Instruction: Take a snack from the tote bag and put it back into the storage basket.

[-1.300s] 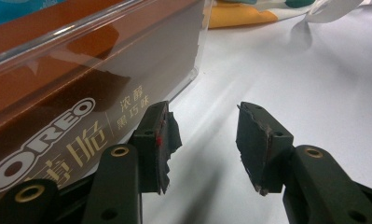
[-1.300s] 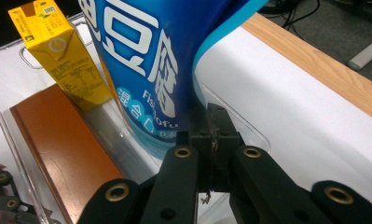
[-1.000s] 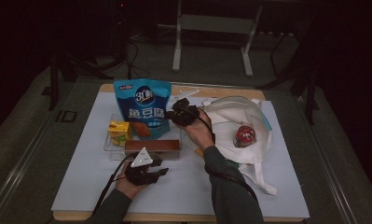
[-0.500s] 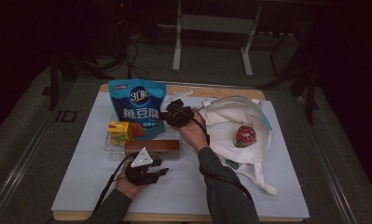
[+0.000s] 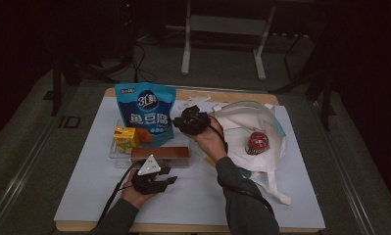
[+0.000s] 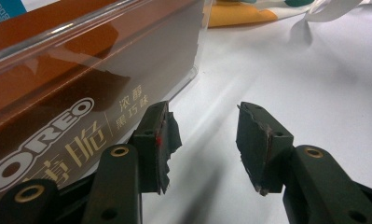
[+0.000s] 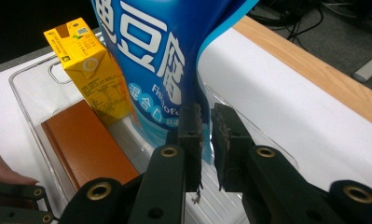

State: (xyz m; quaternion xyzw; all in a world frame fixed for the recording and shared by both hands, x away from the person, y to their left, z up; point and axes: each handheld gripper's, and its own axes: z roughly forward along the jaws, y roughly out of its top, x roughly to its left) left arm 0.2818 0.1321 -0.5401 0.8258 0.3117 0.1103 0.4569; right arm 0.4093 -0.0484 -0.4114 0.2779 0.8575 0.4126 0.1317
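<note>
At the left of the table (image 5: pixel 85 196), our left gripper (image 5: pixel 151 178) rested low on the white cover, just in front of the clear tray (image 5: pixel 115 157). Its jaws stood released with a plain gap between them and nothing inside; in the left gripper view the brown Oreo box (image 6: pixel 67 116) lay close by behind the tray's clear wall. That box lay flat along the tray's near side, its long axis running left to right across the table.

Further along, the yellow juice carton (image 5: pixel 125 138) stood upright in the tray's left end. Beside it rose the blue snack bag (image 5: pixel 146 112), the thing we were working on. It stood in the back of the tray, its long axis vertical, top edge up, printed face turned towards us, leaning a little to the rear.

Our right gripper (image 5: pixel 190 121) was at the bag's right edge. In the right gripper view its jaws were nearly clenched, with the bag's lower edge (image 7: pixel 193 100) running down into the narrow gap; we judged them to be gripping that edge, though the contact itself was hidden.

At the right lay the white cloth bag (image 5: pixel 247 132), mouth open, with a red round tin (image 5: pixel 257 142) inside.

We judged the work barely begun: one item sat in the cloth bag, three remained in the tray, and the snack bag had not yet left it.
</note>
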